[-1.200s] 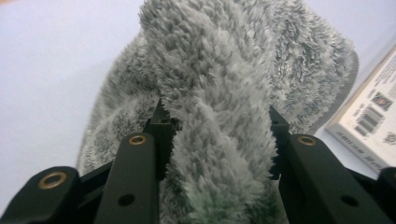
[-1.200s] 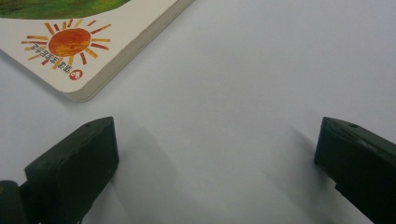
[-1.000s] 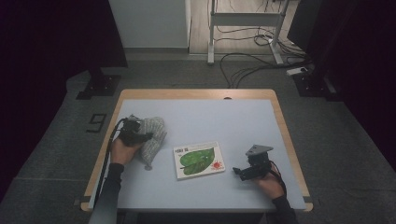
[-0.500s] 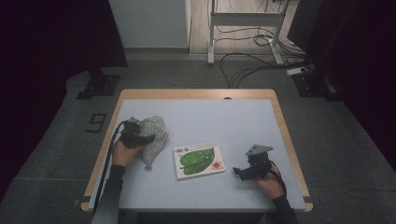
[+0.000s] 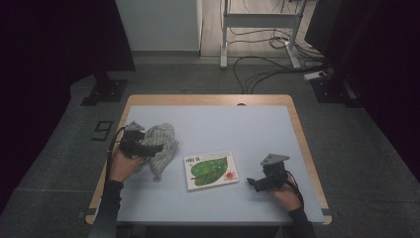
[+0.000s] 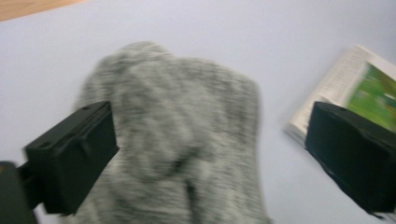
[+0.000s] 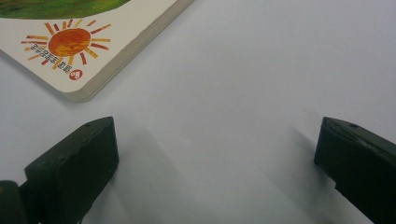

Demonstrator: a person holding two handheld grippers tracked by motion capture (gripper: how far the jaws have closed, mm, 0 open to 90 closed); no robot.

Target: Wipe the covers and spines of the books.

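Note:
A grey knitted cloth [image 5: 162,144] lies crumpled on the left of the pale blue table [image 5: 247,129]. My left gripper [image 5: 151,148] hovers over it; its jaws have just been opening and now stand wide apart. In the left gripper view the cloth [image 6: 187,140] lies below and between the jaws, free of the pads. A picture book [image 5: 210,169] with a green leaf and an orange sun lies flat at the table's middle. My right gripper [image 5: 253,182] rests low to the book's right, open and with nothing between its jaws. The book's sun corner [image 7: 70,46] lies just ahead of it.
The table has a wooden rim [image 5: 208,99]. Beyond it the floor carries cables [image 5: 262,69], a white stand's legs [image 5: 257,29] and dark equipment bases [image 5: 104,91]. Bare table surface lies behind the book and along the far right.
My left gripper has let go of the grey cloth, opened wide and lifted a little off it. The cloth stays on the table. The right gripper and the book have not moved.

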